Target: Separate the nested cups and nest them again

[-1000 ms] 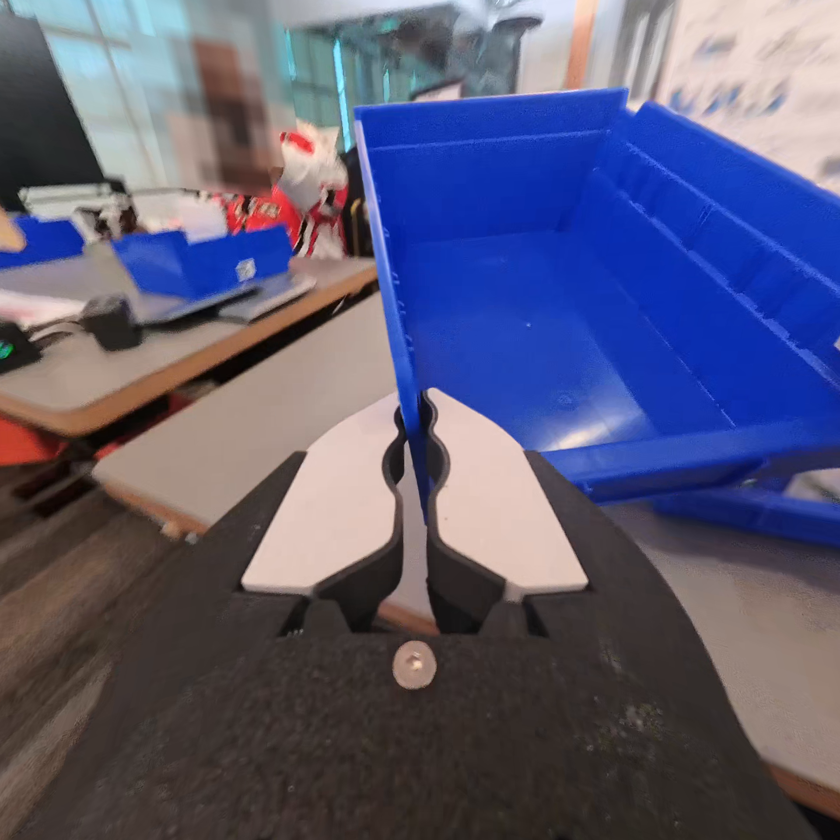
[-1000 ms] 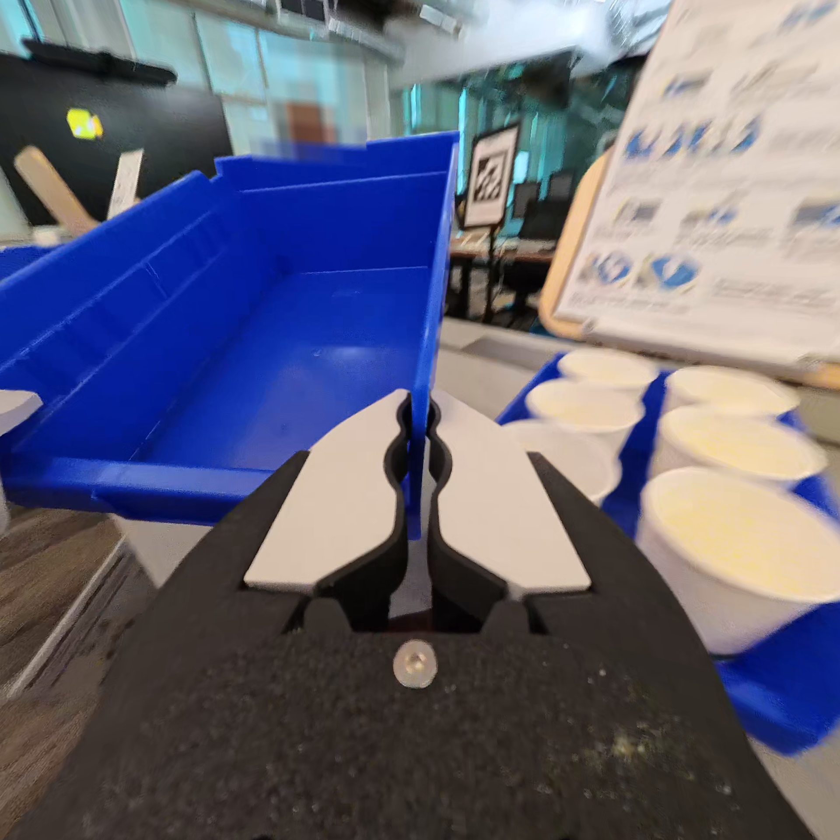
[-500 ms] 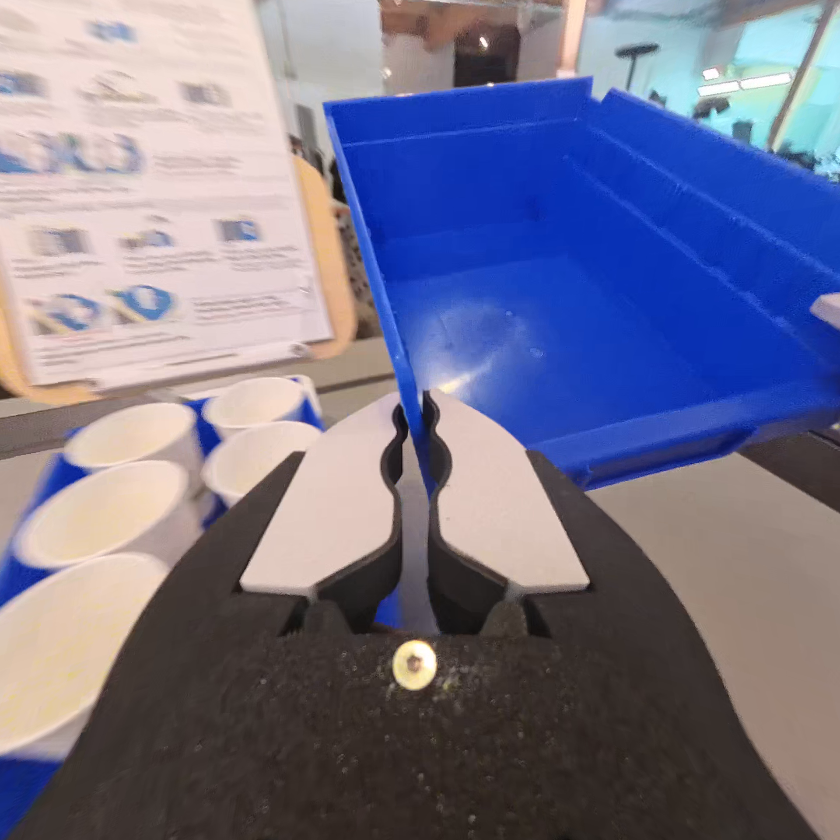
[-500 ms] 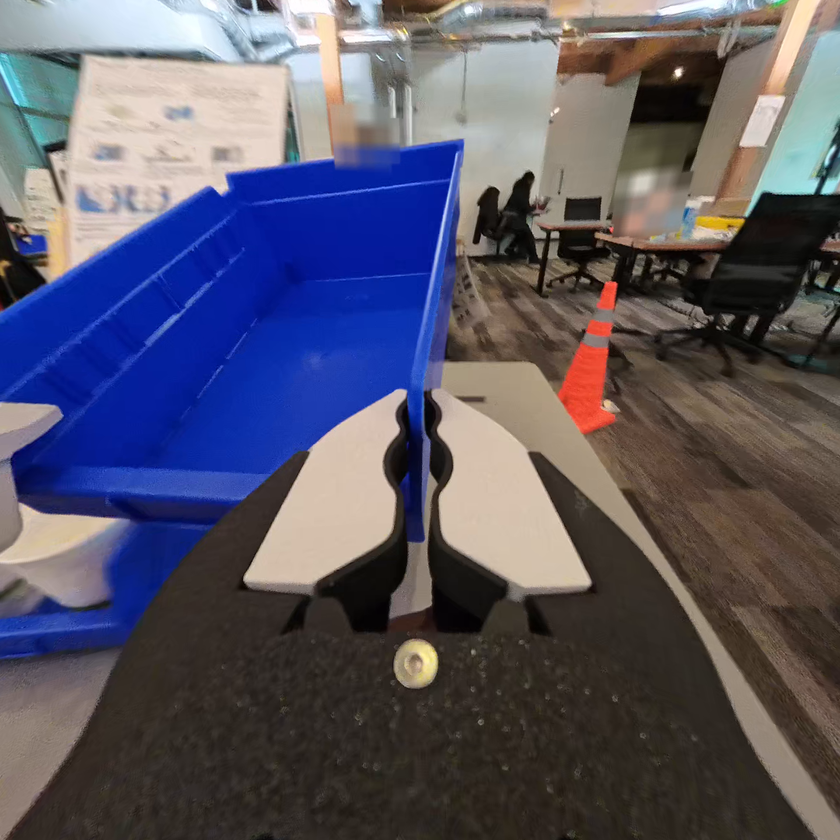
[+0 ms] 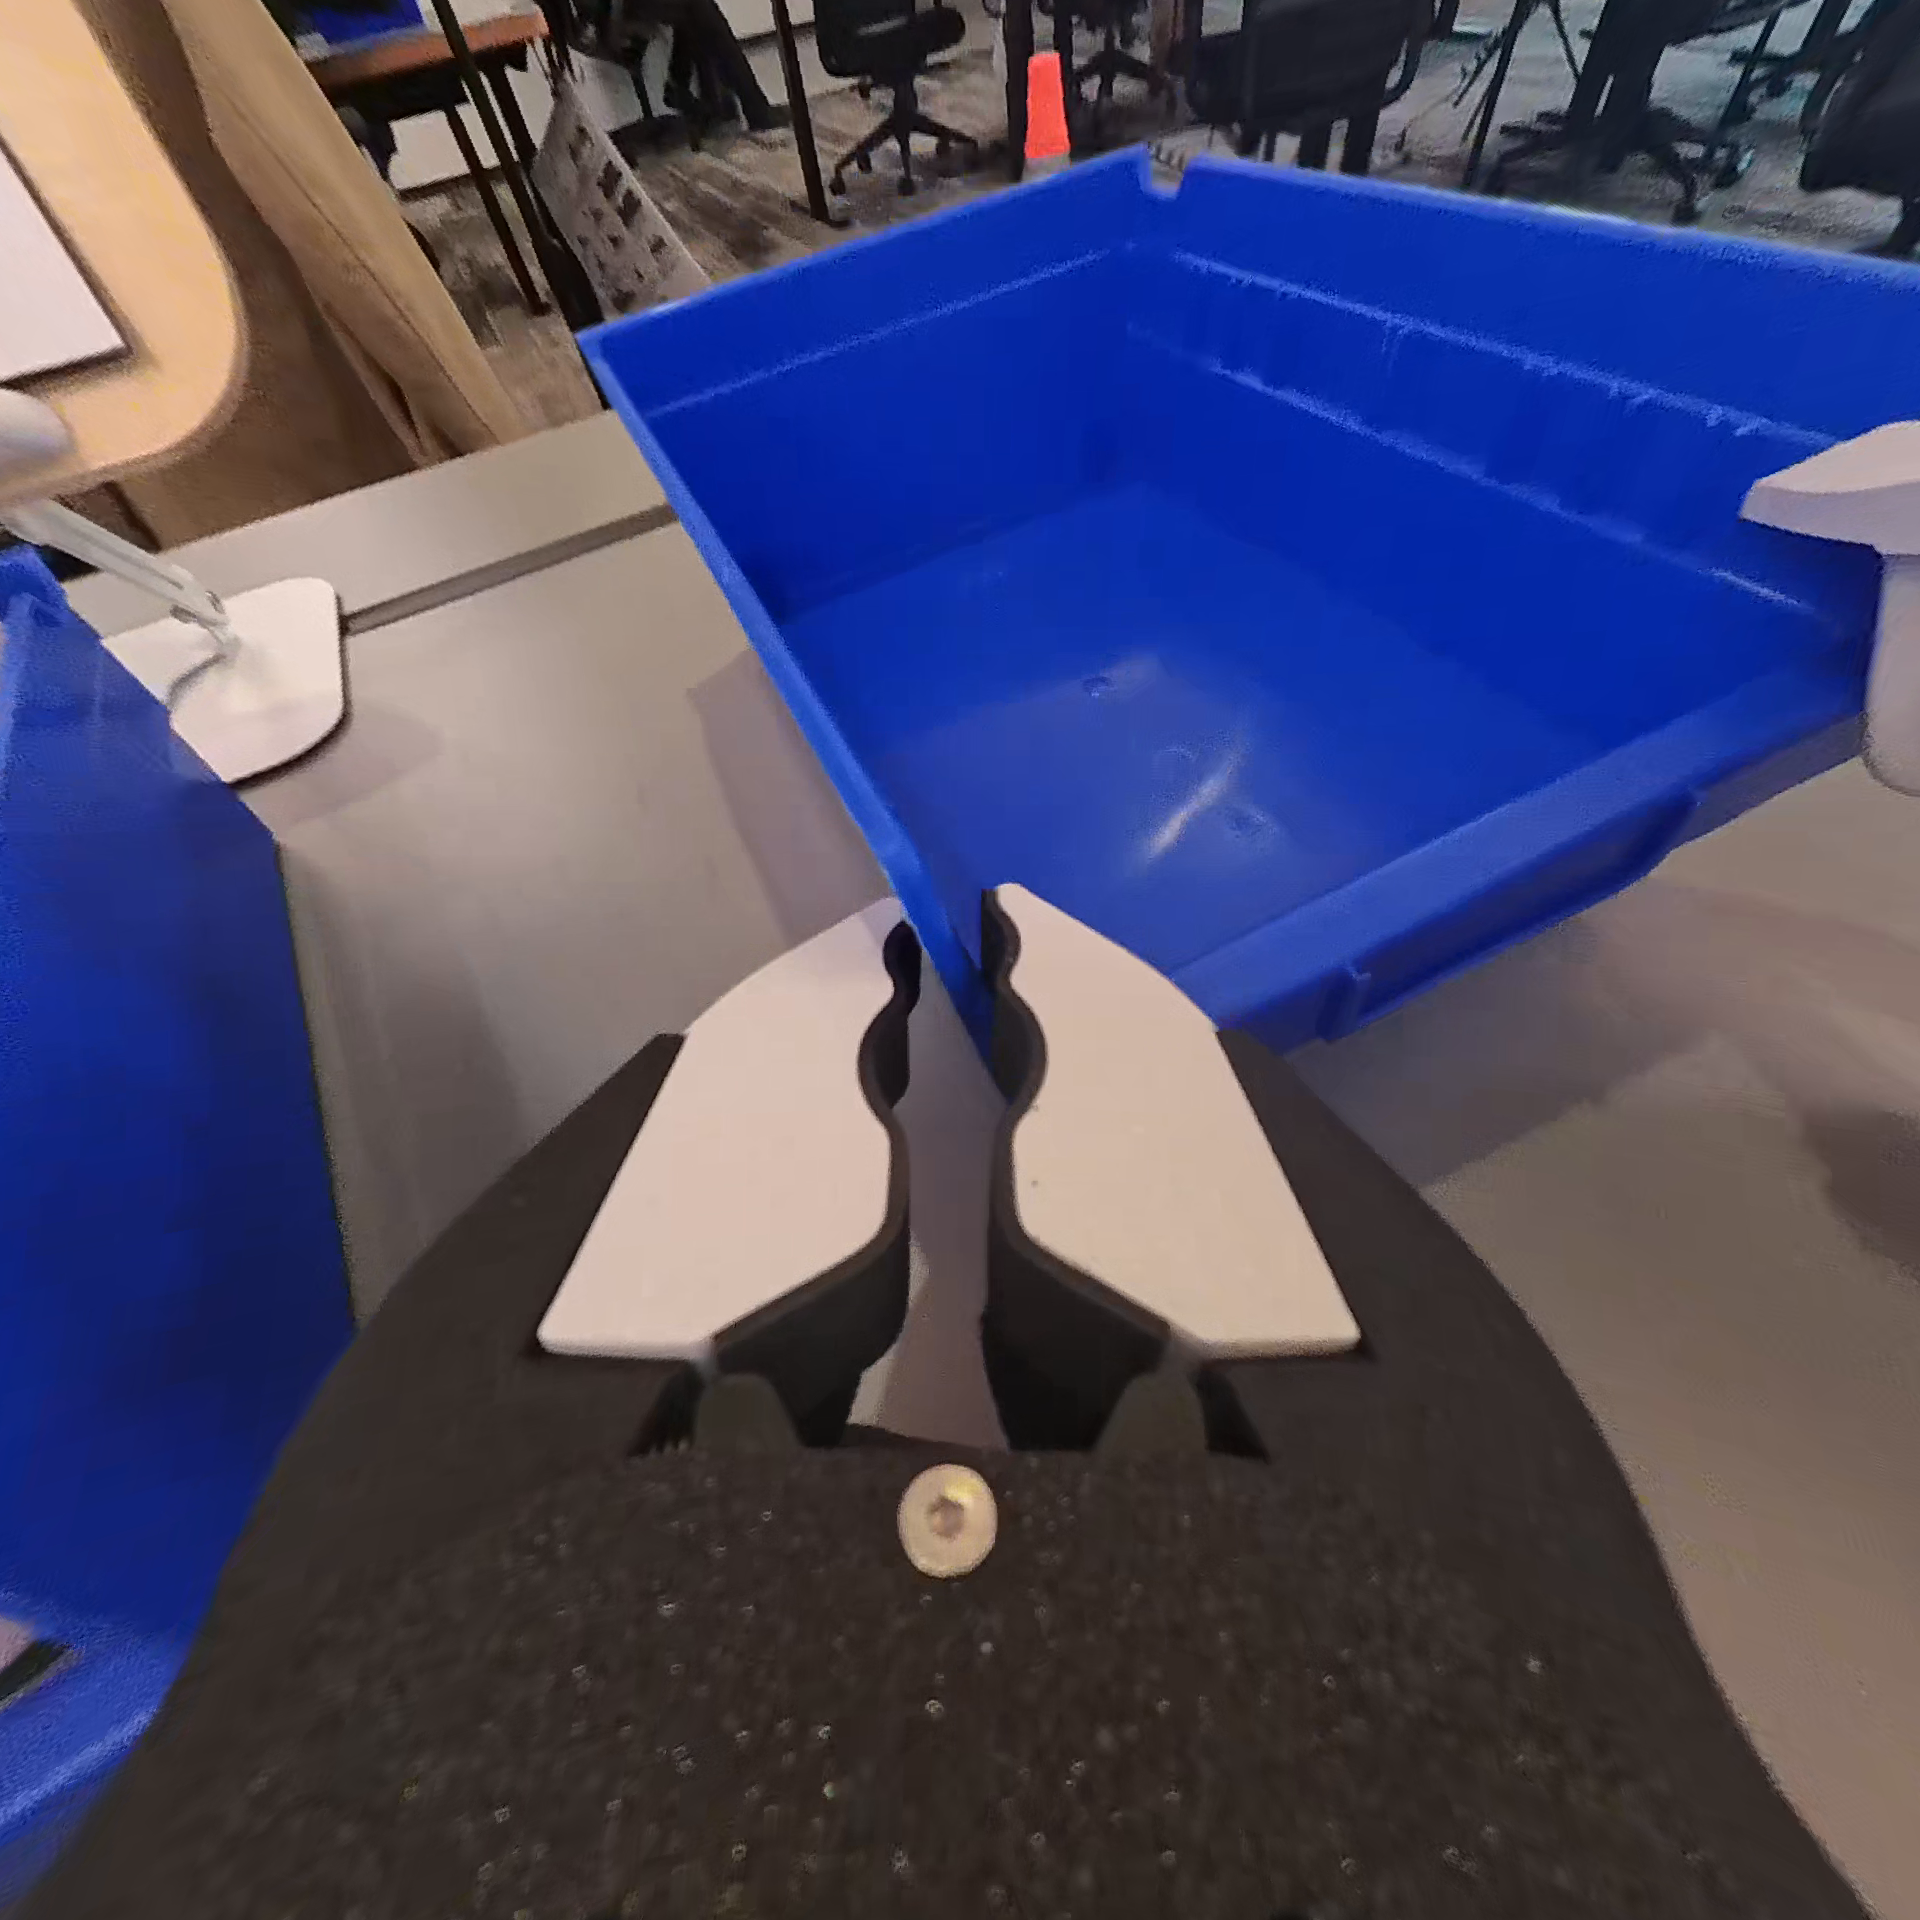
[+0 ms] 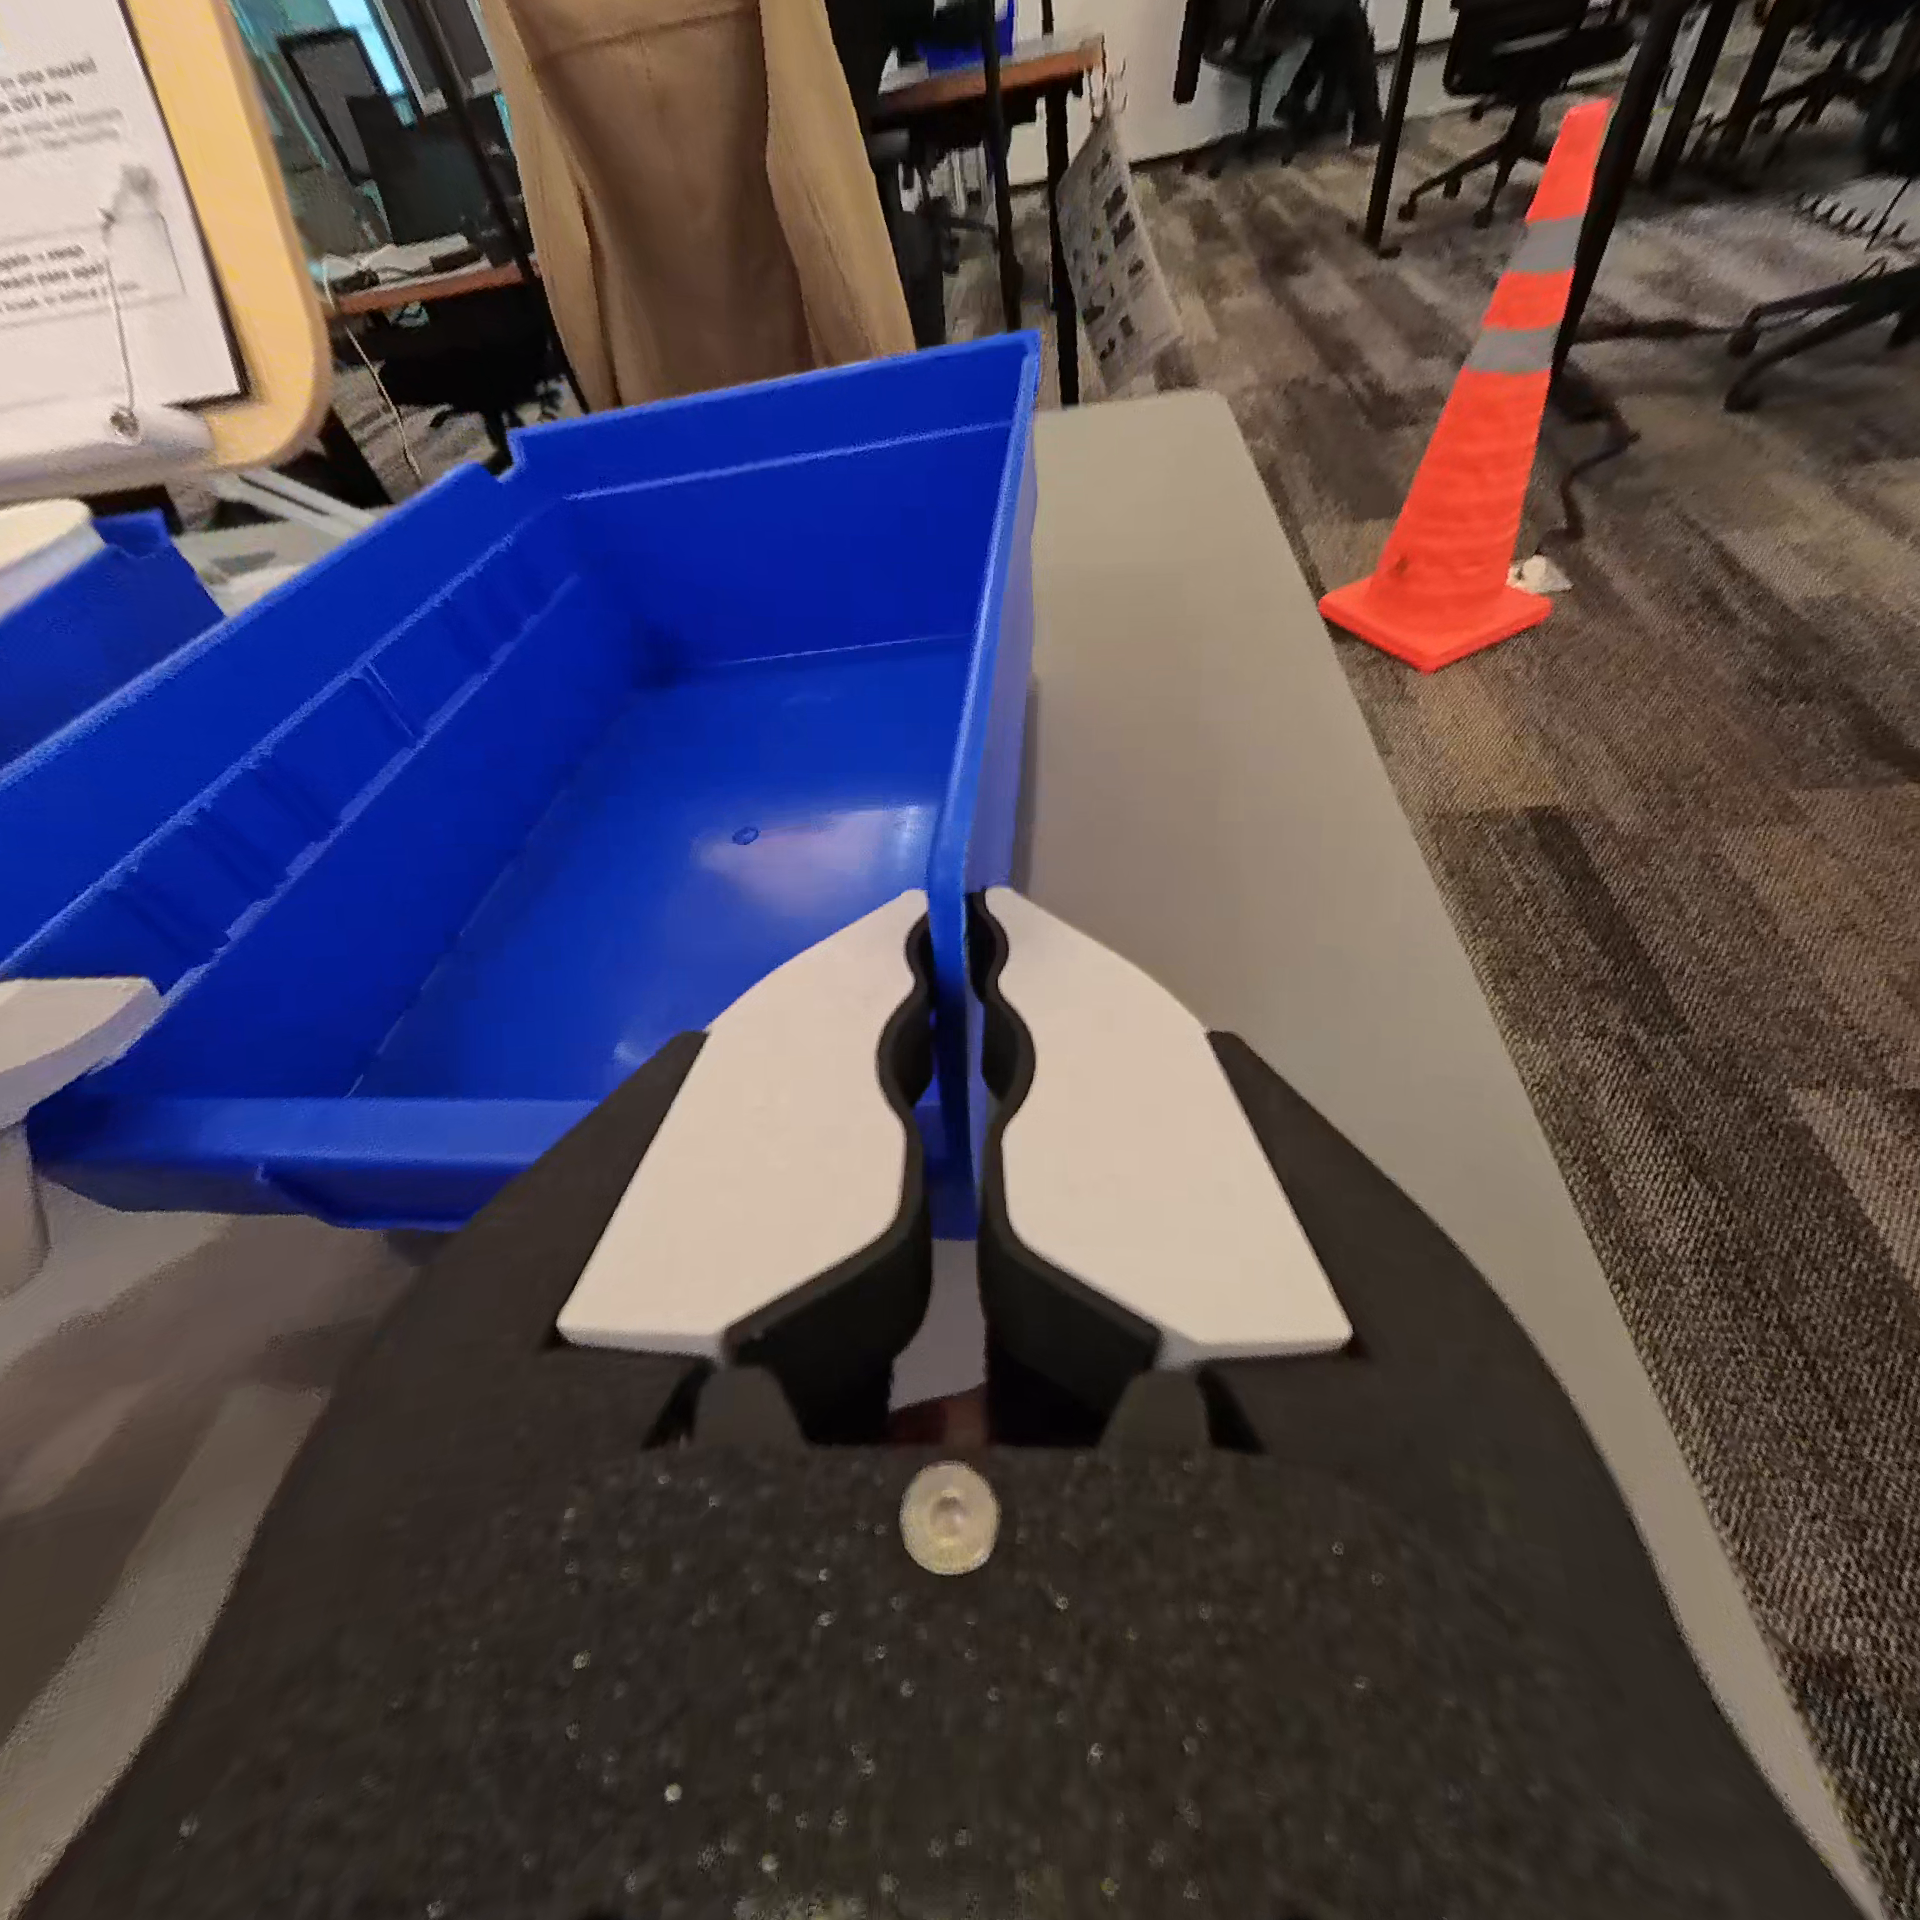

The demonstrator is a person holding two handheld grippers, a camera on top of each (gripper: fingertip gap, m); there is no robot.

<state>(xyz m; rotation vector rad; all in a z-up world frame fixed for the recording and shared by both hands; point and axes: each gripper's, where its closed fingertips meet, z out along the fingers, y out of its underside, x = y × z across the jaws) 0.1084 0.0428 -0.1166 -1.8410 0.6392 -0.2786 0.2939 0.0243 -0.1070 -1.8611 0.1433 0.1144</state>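
Observation:
An empty blue bin [image 5: 1195, 644] is held between my two grippers, low over the grey table [image 5: 540, 831]; I cannot tell whether it touches the table. My left gripper [image 5: 948, 914] is shut on the bin's left wall near the front corner. My right gripper [image 6: 951, 904] is shut on the right wall of the bin [image 6: 582, 831]. Each gripper's finger shows at the edge of the other's view, the right one [image 5: 1839, 499] and the left one [image 6: 62, 1029]. One white cup rim [image 6: 42, 530] shows in a second blue bin [image 6: 94, 623] at the far left.
The second blue bin [image 5: 135, 1143] stands close on the left. A white stand base [image 5: 260, 675] sits on the table behind it. The table's right edge [image 6: 1403, 831] drops to carpet, where an orange cone [image 6: 1475, 416] stands. Chairs and desks are beyond.
Both grippers have swung the empty bin to the right and lowered it toward the table. The row of white cups has left both views except one rim.

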